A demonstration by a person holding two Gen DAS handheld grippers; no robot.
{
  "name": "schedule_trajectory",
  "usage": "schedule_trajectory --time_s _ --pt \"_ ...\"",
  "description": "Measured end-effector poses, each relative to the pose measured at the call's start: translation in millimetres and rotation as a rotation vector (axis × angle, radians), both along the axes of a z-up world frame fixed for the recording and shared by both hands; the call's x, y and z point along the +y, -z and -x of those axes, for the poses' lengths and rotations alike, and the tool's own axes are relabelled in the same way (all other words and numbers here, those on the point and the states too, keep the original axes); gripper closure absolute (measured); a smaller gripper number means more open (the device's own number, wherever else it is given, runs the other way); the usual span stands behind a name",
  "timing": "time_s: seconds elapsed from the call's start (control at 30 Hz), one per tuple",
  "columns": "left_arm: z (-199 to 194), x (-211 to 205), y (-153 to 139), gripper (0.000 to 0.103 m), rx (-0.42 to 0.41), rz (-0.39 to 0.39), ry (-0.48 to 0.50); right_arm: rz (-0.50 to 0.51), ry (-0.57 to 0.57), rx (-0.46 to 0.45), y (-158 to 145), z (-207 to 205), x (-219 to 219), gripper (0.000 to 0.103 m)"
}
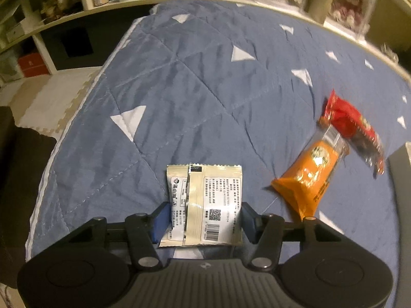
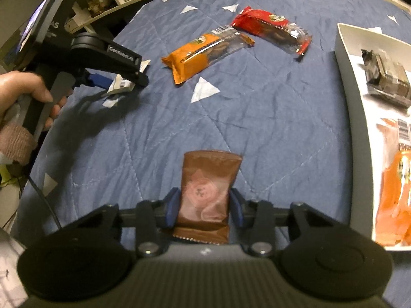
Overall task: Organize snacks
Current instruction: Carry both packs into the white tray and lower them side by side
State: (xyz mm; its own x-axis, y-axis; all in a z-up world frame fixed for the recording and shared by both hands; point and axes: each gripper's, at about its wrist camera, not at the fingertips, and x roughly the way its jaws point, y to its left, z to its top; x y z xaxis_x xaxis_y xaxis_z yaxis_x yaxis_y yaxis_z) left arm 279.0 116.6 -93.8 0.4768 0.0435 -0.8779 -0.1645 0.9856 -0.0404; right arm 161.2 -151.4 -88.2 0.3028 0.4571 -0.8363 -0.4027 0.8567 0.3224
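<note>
Midway through sorting snacks on a quilted blue bedspread (image 2: pixel 257 107): we hold a flat cream packet (image 1: pixel 203 202) pinched in the left gripper (image 1: pixel 204 220) and a crinkly brown packet (image 2: pixel 205 195) clamped in the right gripper (image 2: pixel 204 209). The white box (image 2: pixel 352 82) holds a dark wrapped bar and glossy orange packets; an orange bar (image 2: pixel 203 54) and a red bar (image 2: pixel 272 30) lie on the quilt, unsorted.

"genrobot.ai" stands on the left gripper (image 2: pixel 123 80); packet print is unreadable.
</note>
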Motion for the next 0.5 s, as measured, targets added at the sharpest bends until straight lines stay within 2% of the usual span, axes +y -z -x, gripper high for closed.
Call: schedule_trajectory --time_s 0.2,0.37,0.5 --pt "11 -4 -10 0.045 -0.045 0.036 -0.009 -0.023 0.014 -0.017 -3 -4 -5 0.056" --pt "24 -11 -20 0.045 -0.078 0.096 -0.032 0.0 0.012 -0.104 -18 -7 -10 0.056" --pt "38 -28 -34 0.045 -0.121 0.107 0.008 -0.005 0.032 -0.162 -35 -12 -19 0.056"
